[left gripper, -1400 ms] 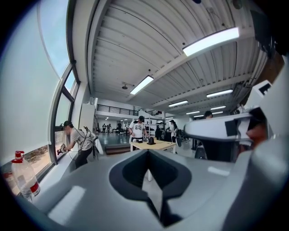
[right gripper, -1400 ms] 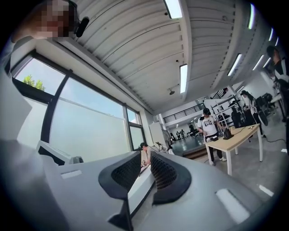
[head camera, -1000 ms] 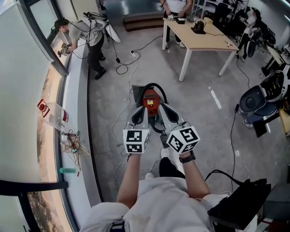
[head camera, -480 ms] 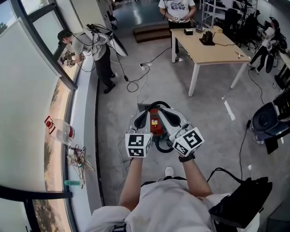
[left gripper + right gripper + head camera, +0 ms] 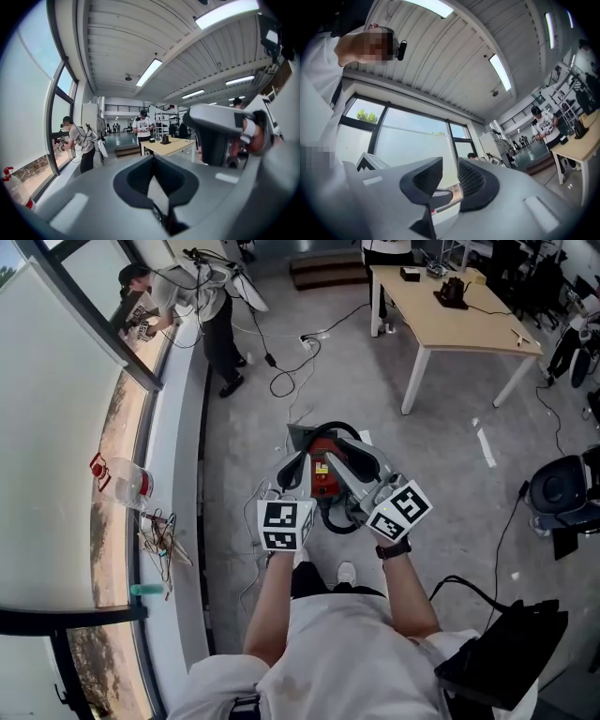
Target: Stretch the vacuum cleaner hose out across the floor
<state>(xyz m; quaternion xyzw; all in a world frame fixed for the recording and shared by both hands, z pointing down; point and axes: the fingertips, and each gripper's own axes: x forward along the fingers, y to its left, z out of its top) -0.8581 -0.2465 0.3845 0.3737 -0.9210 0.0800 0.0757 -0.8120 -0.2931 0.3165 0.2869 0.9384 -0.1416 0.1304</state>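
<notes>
Hovering over the red vacuum cleaner (image 5: 323, 478) on the floor (image 5: 441, 474), left tongs (image 5: 297, 468) sit closed and empty; right tongs (image 5: 347, 456) are opening, empty.

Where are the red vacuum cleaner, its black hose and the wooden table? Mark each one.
red vacuum cleaner (image 5: 323, 482): head view, top of its red body.
black hose (image 5: 326, 425): head view, arc at the cleaner's far end.
wooden table (image 5: 469, 324): head view, bare tabletop.
</notes>
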